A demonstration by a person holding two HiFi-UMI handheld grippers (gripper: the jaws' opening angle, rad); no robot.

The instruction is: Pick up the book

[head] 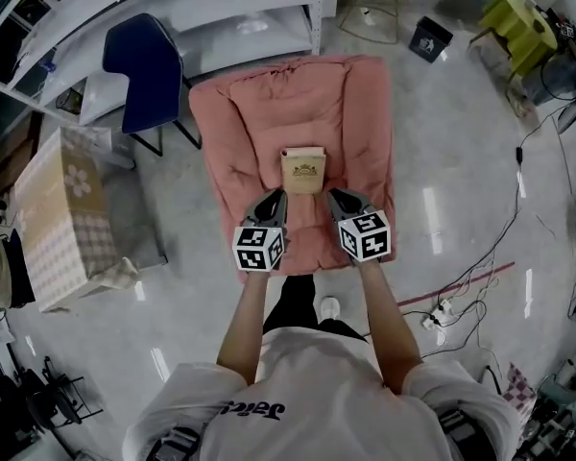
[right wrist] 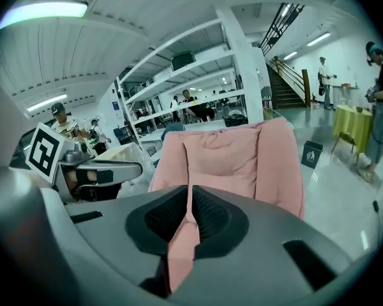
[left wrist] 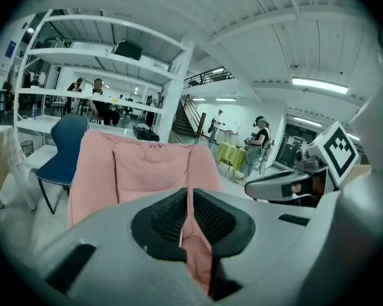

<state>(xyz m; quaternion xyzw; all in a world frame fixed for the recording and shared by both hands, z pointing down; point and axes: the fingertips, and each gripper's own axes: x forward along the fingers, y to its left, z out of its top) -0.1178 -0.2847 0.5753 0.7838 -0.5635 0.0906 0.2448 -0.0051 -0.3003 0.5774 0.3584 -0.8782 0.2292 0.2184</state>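
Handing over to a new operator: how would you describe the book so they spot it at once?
Find the big pink padded chair on the grey floor. On its seat sits a small tan book, the only thing on the pink padding.

The tan hardcover book's [head: 303,171] cover print, at the head view's centre, is too small to read (just a dark emblem). The grey left claw [left wrist: 185,225] and right claw [right wrist: 188,218] fill their views' lower halves, hiding the book.

No legible text anywhere; only unclear upside-down lettering [head: 252,409] on the white shirt [head: 317,392]
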